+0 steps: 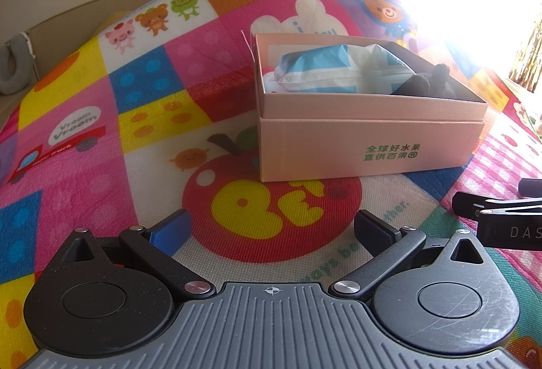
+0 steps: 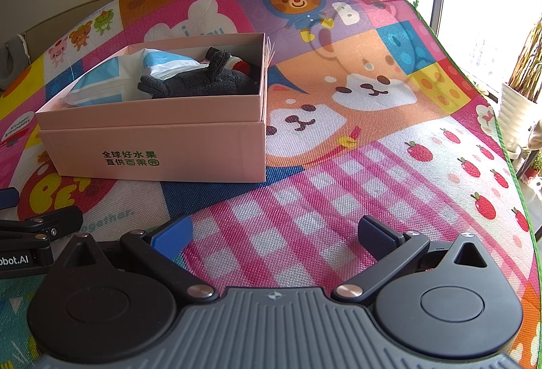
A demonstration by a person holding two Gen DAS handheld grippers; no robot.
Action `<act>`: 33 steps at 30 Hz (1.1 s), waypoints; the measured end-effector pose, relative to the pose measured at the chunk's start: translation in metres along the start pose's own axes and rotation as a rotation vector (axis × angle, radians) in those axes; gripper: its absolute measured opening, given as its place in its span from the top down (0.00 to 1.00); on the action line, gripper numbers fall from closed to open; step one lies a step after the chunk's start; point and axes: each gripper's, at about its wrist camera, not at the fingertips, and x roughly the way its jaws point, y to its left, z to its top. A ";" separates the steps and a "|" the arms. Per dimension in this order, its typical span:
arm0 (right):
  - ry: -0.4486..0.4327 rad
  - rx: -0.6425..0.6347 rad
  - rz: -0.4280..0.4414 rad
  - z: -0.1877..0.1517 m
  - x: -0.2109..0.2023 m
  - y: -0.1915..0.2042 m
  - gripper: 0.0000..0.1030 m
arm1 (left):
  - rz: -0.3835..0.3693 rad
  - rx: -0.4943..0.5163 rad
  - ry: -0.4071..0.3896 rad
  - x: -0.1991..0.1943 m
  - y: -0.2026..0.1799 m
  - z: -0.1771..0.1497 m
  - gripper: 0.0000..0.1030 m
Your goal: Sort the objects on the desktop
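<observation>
Left wrist: pink box (image 1: pixel 369 149) ahead-right of left tool (image 1: pixel 271 226); both tools spread, empty.

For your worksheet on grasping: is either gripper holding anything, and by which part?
Nothing is held: the left gripper and right gripper are both open and empty.

The box (image 2: pixel 162 145) is smooth matt cardboard; the mat (image 2: pixel 338 186) looks bumpy and woven; the toy (image 2: pixel 200 81) is fuzzy cloth.

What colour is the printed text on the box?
Green, on the pink box; clearest in the right wrist view.
</observation>
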 end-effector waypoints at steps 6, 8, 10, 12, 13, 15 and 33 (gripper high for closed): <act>0.000 0.000 0.000 0.000 0.000 0.000 0.00 | 0.000 0.000 0.000 0.000 0.000 0.000 0.00; 0.000 0.000 0.000 0.000 0.000 0.000 0.00 | 0.000 0.000 0.000 0.000 -0.001 -0.001 0.00; 0.000 0.000 0.000 0.000 0.000 0.000 0.00 | 0.000 0.000 0.000 0.000 -0.001 -0.001 0.00; 0.000 0.000 0.000 0.000 0.000 0.000 0.00 | 0.000 0.000 0.000 0.000 0.000 0.000 0.00; 0.000 0.000 0.000 0.000 0.000 0.000 0.00 | 0.000 0.000 0.000 0.000 0.000 0.000 0.00; 0.000 0.000 0.000 0.000 -0.001 0.000 0.00 | 0.000 0.000 0.000 0.000 0.000 0.000 0.00; 0.000 0.000 0.000 0.000 0.000 0.000 0.00 | -0.007 0.020 0.001 -0.001 0.000 0.000 0.00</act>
